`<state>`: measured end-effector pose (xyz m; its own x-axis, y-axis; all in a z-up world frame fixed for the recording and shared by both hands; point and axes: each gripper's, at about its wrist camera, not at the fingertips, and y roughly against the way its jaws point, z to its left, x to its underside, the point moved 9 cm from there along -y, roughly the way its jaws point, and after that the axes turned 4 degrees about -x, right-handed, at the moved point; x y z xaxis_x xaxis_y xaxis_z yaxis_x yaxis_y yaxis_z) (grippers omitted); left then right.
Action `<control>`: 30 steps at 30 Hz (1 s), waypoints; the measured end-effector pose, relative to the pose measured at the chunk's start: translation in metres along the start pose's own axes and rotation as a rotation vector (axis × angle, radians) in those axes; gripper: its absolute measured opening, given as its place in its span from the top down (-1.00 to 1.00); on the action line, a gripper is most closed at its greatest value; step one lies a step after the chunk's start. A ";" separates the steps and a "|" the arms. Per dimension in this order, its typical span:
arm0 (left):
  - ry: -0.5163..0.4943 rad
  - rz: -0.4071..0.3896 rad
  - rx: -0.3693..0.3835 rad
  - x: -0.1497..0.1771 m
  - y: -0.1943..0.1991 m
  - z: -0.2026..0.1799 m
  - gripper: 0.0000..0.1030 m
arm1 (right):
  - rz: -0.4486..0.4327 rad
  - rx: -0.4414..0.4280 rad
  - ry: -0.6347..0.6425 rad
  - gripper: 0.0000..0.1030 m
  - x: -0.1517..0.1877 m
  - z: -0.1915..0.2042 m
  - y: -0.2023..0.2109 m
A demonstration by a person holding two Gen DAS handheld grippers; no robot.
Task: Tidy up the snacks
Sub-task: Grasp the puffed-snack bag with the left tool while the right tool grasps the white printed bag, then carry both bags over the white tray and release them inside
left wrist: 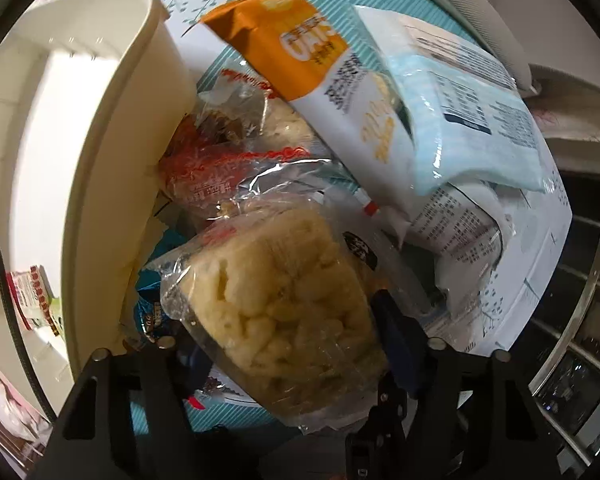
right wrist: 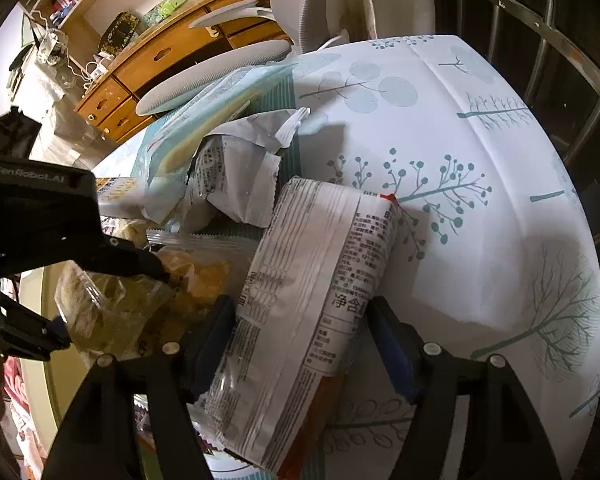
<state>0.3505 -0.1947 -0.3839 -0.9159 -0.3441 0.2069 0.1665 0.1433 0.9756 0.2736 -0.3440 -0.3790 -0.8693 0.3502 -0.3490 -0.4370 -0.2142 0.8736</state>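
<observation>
Fingers of the left gripper (left wrist: pixel 284 344) straddle a clear bag of puffed rice snacks (left wrist: pixel 284 304) in the lower middle of the left wrist view; the blue right pad lies against the bag's side, the left one is hidden under the film, so I cannot tell whether the bag is truly pinched. In the right wrist view the right gripper (right wrist: pixel 300 340) stands open around a white printed snack packet (right wrist: pixel 320 280) at lower centre, with a sliver of space showing at the right pad, so nothing is clamped there.

Both packs sit in one loose heap on the tree-print tablecloth (right wrist: pixel 480 140). An orange oats packet (left wrist: pixel 300 40) and a pale blue packet (left wrist: pixel 472 112) overlap it toward the upper right of the left view, and a cream plastic bin (left wrist: pixel 100 120) fills the left side, just beside the heap.

Risks, as I judge them: slippery film could slide out of a partial pinch; a hard squeeze could crush the puffed pieces; lifting either pack may drag the overlapping neighbours along; and the two grippers work close together, so they could collide.
</observation>
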 end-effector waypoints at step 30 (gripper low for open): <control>-0.296 -0.022 -0.066 0.105 0.040 0.027 -0.22 | 0.270 0.069 -0.472 -0.02 0.106 -0.056 0.055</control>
<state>0.2514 -0.1995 -0.3250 -0.9845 -0.0593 0.1649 0.1604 0.0747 0.9842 0.1447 -0.3695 -0.3872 -0.7432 0.6656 0.0673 -0.1824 -0.2984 0.9368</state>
